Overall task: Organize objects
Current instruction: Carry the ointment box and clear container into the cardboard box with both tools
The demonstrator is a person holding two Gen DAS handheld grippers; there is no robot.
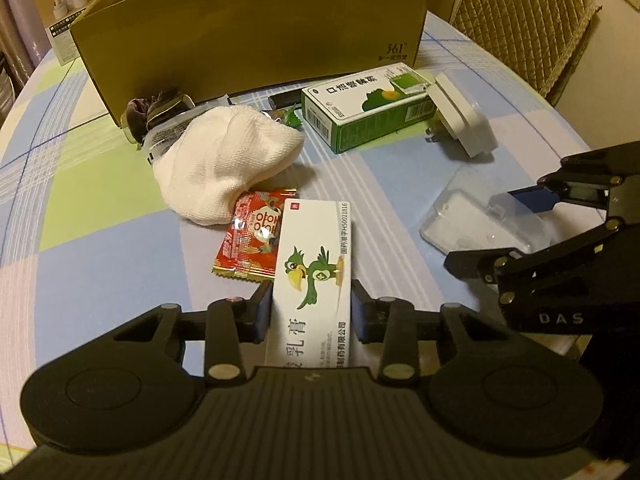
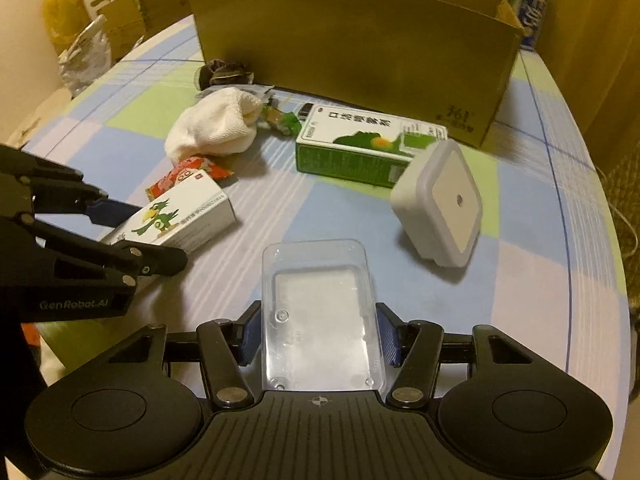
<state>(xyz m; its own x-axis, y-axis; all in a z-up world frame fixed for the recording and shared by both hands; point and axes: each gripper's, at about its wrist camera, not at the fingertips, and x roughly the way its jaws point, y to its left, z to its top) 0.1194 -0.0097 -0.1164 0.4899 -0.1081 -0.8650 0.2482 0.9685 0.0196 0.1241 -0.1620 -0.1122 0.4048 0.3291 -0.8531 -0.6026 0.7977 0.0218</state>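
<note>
On the counter [image 1: 120,248] both tools are loaded: my left tool [image 1: 312,312] clamps the white parrot box [image 1: 312,264], my right tool [image 2: 318,336] clamps the clear plastic case [image 2: 316,312]. Risk: slick case squirts out if squeezed unevenly. Both sit low, level, aimed at the cardboard box [image 1: 256,28] behind the clutter.
</note>
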